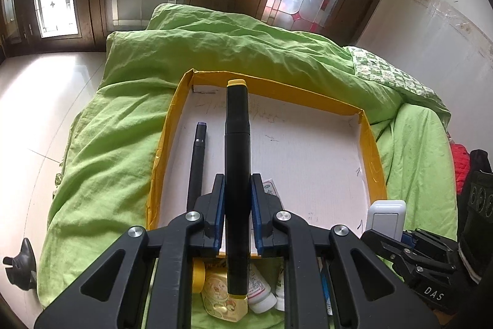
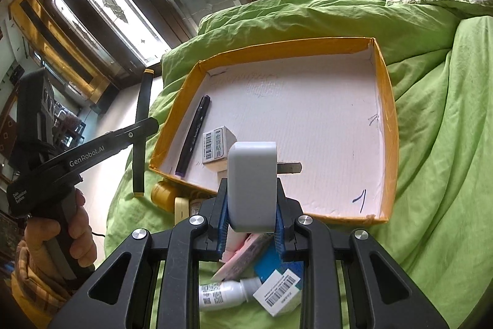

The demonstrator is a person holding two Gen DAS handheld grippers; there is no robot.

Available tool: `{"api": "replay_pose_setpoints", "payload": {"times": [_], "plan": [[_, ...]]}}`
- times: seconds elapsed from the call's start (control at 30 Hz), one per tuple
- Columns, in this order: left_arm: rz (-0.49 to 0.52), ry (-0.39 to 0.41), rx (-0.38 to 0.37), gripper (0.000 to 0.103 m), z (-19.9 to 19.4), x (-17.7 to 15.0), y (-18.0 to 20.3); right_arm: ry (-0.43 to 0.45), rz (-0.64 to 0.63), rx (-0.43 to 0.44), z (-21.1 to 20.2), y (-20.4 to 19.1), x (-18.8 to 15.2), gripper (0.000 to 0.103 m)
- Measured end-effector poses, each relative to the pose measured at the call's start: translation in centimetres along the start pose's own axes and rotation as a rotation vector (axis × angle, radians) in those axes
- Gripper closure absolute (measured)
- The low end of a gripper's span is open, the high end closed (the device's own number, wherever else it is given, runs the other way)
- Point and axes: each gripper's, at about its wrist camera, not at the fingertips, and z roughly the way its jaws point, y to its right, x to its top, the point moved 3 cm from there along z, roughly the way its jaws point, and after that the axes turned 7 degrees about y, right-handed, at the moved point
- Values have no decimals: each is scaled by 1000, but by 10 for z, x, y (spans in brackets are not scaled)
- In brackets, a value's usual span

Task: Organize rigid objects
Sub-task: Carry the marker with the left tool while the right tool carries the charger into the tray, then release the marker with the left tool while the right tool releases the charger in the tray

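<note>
The left gripper (image 1: 236, 205) is clamped on a black yellow-capped marker (image 1: 236, 150) above the yellow-rimmed box (image 1: 374, 156) at frame centre. The right gripper (image 2: 252, 216) pinches a white plug adapter (image 2: 252, 184) over the box's near edge; the left tool's arm reads "GenRobot.AI".

Inside the yellow-walled tray (image 2: 389, 125), your open room is the middle and right of the white floor. A black pen (image 2: 194, 135) along the left wall and a small box (image 2: 216, 145) beside it block the near-left corner. Bottles (image 2: 226, 293) and cartons (image 2: 277, 292) crowd the bed (image 2: 437, 144) before the near wall.
</note>
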Motion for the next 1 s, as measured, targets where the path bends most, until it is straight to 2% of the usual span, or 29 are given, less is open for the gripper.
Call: {"api": "replay_pose_setpoints", "payload": {"times": [0.17, 0.43, 0.63, 1.0], "plan": [[25, -35, 28, 90, 27, 0, -1, -18, -33, -34, 21, 2, 9, 81], [27, -77, 11, 90, 59, -1, -3, -19, -46, -85, 46, 10, 19, 81], [47, -123, 6, 90, 79, -10, 3, -51, -49, -107, 66, 16, 12, 81], [117, -156, 35, 90, 85, -21, -1, -97, -95, -146, 86, 16, 3, 81]]}}
